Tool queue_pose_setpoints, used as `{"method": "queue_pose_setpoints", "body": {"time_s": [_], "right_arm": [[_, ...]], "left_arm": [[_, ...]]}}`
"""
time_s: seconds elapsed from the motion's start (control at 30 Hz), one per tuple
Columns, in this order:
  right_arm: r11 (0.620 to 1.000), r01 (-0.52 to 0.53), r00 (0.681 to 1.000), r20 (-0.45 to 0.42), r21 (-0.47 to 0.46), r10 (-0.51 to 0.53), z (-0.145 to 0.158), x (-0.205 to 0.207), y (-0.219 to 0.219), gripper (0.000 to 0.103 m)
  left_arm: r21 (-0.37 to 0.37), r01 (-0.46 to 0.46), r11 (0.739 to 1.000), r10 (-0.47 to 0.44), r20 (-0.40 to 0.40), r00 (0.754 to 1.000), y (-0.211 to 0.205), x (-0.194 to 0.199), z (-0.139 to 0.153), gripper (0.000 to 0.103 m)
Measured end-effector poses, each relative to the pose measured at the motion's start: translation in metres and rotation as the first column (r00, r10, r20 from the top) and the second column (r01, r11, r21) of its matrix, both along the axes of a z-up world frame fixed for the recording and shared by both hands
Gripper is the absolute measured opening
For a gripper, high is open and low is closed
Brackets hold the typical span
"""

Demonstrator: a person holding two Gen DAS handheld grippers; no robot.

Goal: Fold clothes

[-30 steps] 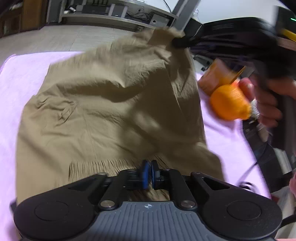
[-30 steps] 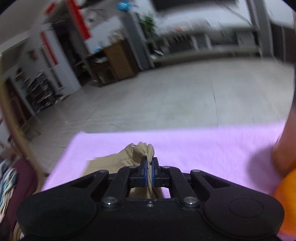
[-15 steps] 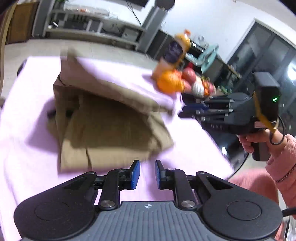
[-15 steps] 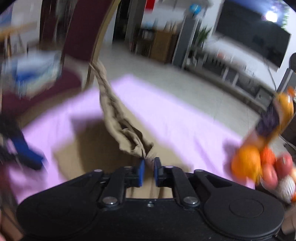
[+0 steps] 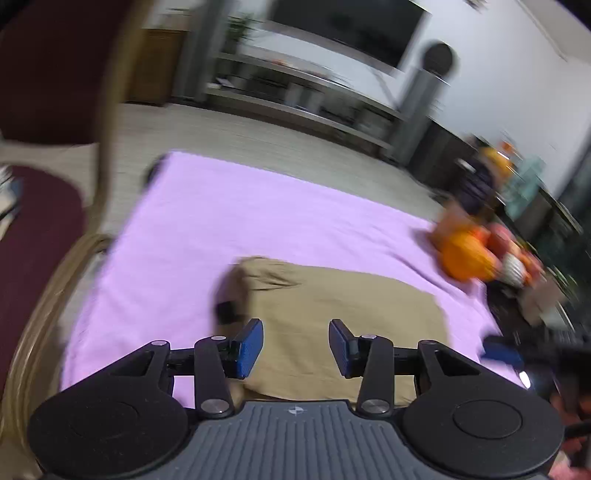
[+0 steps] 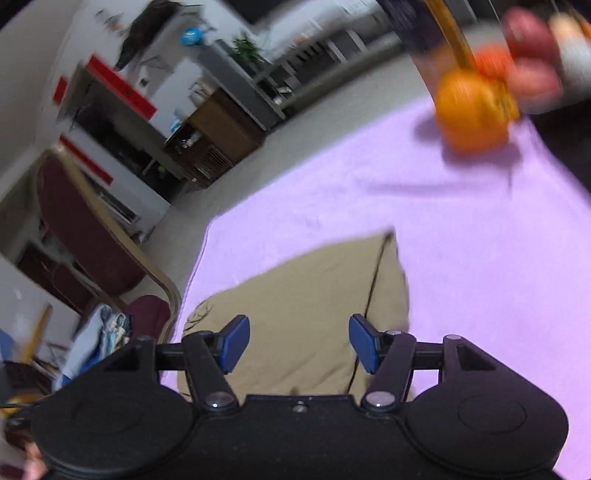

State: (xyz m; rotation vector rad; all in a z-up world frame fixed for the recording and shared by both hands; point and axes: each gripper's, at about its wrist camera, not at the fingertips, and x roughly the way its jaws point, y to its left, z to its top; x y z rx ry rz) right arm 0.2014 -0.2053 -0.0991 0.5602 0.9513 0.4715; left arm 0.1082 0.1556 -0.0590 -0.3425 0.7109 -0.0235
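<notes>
Left wrist view: the garment (image 5: 343, 314) lies folded at lower centre on the pink surface (image 5: 258, 221). Left gripper (image 5: 296, 349) and right gripper (image 6: 299, 343) are opening, empty. Release step; next probably another fold or smoothing.

Pale tiled floor (image 5: 258, 133). White wall (image 5: 498, 66) with dark TV screen (image 5: 343, 33) above long low grey shelf unit (image 5: 295, 99). Maroon chair (image 6: 85, 236), bentwood frame, at left. Brown wooden cabinet (image 6: 218, 136) beyond.
</notes>
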Motion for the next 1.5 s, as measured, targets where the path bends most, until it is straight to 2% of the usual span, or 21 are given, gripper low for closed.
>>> {"method": "queue_pose_setpoints", "body": {"time_s": [0.1,0.17,0.23,0.37,0.43,0.67,0.77,1.0,1.1,1.2,1.27,1.43,1.5], "right_arm": [[1.0,-0.01,0.999,-0.049,0.007,0.011,-0.01,0.002,-0.003,0.058],[1.0,-0.002,0.998,-0.066,0.031,0.004,-0.013,0.002,-0.01,0.058],[0.998,0.012,0.995,-0.097,0.059,-0.006,-0.018,0.006,-0.018,0.059],[0.997,0.029,0.99,-0.137,0.071,-0.019,-0.023,0.011,-0.016,0.059],[0.998,0.016,0.99,-0.14,0.065,-0.006,-0.023,0.012,-0.012,0.059],[0.999,-0.007,0.991,-0.13,0.035,0.011,-0.022,0.01,-0.008,0.063],[0.999,0.0,0.99,-0.141,0.039,0.006,-0.025,0.011,-0.01,0.064],[1.0,-0.025,0.99,-0.139,-0.011,0.023,-0.027,0.011,-0.001,0.064],[0.999,-0.032,0.99,-0.136,-0.021,0.029,-0.027,0.011,0.0,0.064],[0.999,-0.028,0.991,-0.131,-0.015,0.026,-0.027,0.01,-0.002,0.064],[1.0,-0.024,0.992,-0.127,-0.01,0.023,-0.027,0.009,-0.004,0.064],[0.993,-0.026,0.976,-0.211,0.117,0.05,-0.041,0.008,-0.007,0.061],[0.994,-0.008,0.971,-0.236,0.107,0.034,-0.05,0.008,-0.005,0.057]], "left_arm": [[-0.049,-0.043,0.998,0.041,-0.038,0.998,0.01,0.004,-0.005,0.043],[-0.062,-0.046,0.997,0.044,-0.045,0.998,0.018,0.004,-0.006,0.051],[-0.086,-0.059,0.995,0.052,-0.087,0.995,0.024,0.007,-0.014,0.052],[-0.246,-0.074,0.966,0.029,-0.183,0.983,0.029,0.023,-0.038,0.05],[-0.277,-0.087,0.957,0.03,-0.203,0.979,0.028,0.027,-0.043,0.048],[-0.251,-0.142,0.957,0.085,-0.224,0.971,0.033,0.022,-0.042,0.049],[-0.247,-0.131,0.96,0.071,-0.235,0.969,0.032,0.024,-0.043,0.05],[-0.16,-0.097,0.982,0.056,-0.242,0.969,0.013,0.04,-0.045,0.049],[-0.143,-0.118,0.983,0.08,-0.246,0.966,0.01,0.042,-0.045,0.038],[-0.113,-0.147,0.983,0.118,-0.236,0.965,0.009,0.037,-0.041,0.022],[-0.119,-0.139,0.983,0.112,-0.211,0.971,0.008,0.033,-0.035,0.008],[-0.131,-0.111,0.985,0.089,-0.164,0.982,0.004,0.026,-0.025,0.005],[-0.136,-0.116,0.984,0.092,-0.169,0.981,0.005,0.026,-0.026,0.005]]}}
